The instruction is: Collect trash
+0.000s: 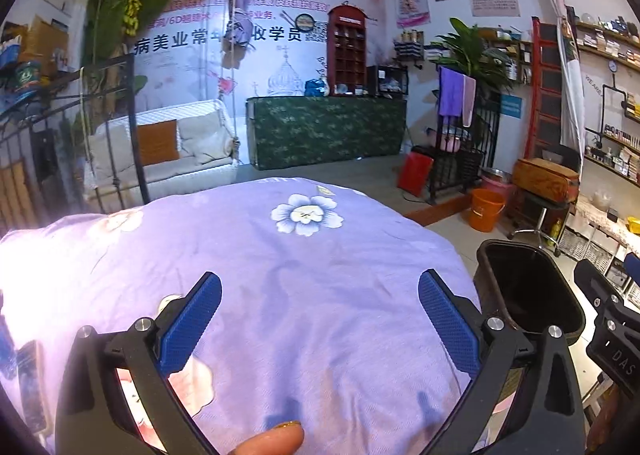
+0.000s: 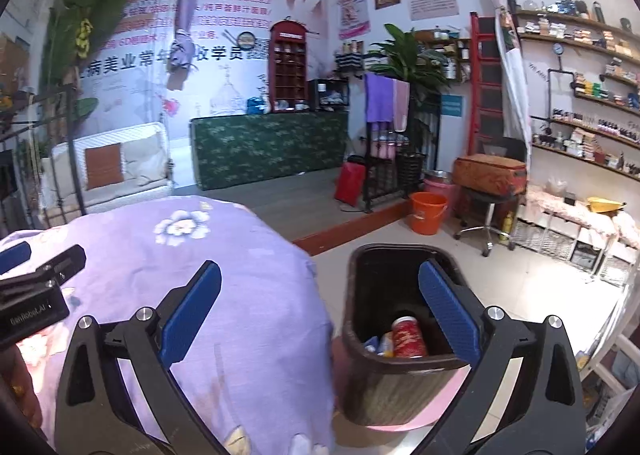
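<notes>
**Both grippers empty, trash in bin**

Left gripper (image 1: 320, 319) spread wide over the lilac floral tablecloth (image 1: 304, 295), nothing held. Right gripper (image 2: 320, 311) also wide open and empty, straddling the table edge and the dark rectangular plastic bin (image 2: 360, 375). Red drink can (image 2: 408, 337) sits inside the bin with other wrappers.

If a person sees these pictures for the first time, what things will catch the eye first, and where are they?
First, the purple flowered cloth that covers the table and fills the foreground of both views. Next, the dark trash bin beside the table's right edge, with a red can lying inside among other trash. The left gripper and the right gripper are both open and hold nothing.
</notes>
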`<control>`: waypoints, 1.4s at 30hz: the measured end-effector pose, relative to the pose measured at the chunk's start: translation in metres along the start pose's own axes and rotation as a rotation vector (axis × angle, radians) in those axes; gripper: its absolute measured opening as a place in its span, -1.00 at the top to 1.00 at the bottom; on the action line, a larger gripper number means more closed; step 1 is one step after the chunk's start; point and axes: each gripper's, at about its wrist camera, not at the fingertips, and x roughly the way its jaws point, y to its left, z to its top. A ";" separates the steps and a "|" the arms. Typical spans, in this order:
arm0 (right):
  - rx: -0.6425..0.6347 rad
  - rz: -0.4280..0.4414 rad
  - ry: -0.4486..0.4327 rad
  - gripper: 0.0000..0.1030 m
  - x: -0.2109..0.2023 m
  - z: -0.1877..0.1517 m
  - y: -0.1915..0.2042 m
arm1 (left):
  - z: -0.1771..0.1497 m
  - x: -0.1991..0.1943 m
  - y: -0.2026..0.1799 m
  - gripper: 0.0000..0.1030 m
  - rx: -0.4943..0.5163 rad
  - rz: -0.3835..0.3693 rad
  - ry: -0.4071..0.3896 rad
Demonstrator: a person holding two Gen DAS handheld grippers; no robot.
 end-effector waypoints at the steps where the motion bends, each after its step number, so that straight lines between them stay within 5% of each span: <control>1: -0.006 0.006 -0.005 -0.89 -0.002 0.000 0.003 | -0.001 -0.004 0.004 -0.88 -0.010 0.006 -0.002; 8: -0.029 0.041 -0.031 -0.89 -0.014 0.004 0.018 | -0.002 -0.024 0.022 -0.88 -0.067 0.059 -0.065; 42: -0.045 0.059 -0.009 -0.89 -0.015 0.004 0.020 | -0.008 -0.027 0.029 -0.88 -0.083 0.057 -0.057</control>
